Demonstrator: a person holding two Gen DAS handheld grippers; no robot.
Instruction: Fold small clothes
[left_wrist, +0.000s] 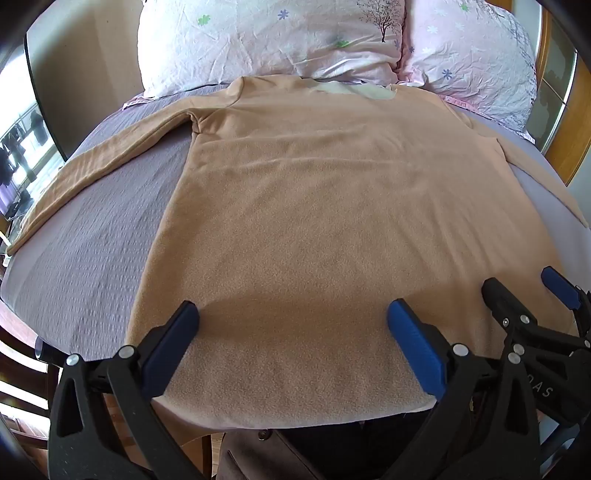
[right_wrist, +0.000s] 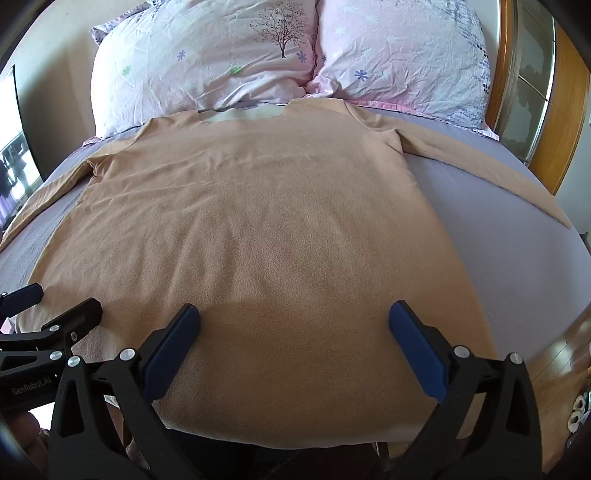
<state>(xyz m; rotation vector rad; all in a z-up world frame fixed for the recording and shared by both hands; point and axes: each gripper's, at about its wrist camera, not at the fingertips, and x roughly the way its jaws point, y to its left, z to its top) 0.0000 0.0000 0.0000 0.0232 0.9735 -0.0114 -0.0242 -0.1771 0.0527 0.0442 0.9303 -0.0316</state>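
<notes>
On the bed (left_wrist: 92, 236), I see the tan long-sleeved shirt (left_wrist: 314, 206) spread flat, sleeves out to both sides, collar toward two floral pillows (right_wrist: 207, 62). My left gripper (left_wrist: 291, 325) and right gripper (right_wrist: 293, 326) hover side by side over its hem, fingers (right_wrist: 417, 354) spread wide, grasping nothing.
</notes>
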